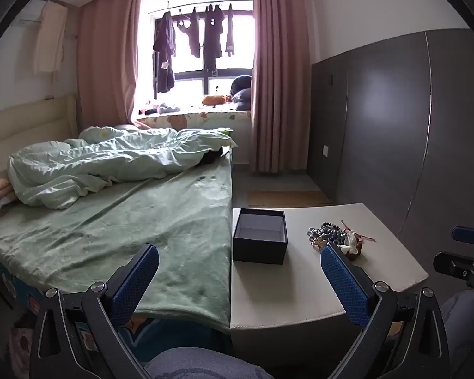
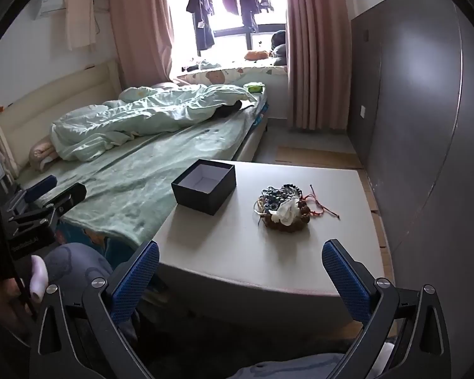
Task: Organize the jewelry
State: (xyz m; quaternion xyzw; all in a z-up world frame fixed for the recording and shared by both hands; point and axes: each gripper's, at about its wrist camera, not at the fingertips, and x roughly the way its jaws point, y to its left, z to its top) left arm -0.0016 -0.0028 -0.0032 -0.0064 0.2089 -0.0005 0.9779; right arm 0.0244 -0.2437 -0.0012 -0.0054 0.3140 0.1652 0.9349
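Note:
A pile of jewelry lies on the white table: dark bead bracelets, a white flower piece and a red cord. It also shows in the left wrist view. An open, empty dark box stands to its left, also in the left wrist view. My left gripper is open and empty, low at the table's near-left edge. My right gripper is open and empty, above the table's front edge, short of the jewelry. Each gripper shows at the edge of the other's view.
A bed with a green sheet and rumpled quilt butts against the table's left side. A grey wardrobe wall runs along the right. Pink curtains and a window stand at the back. The person's knees are below the grippers.

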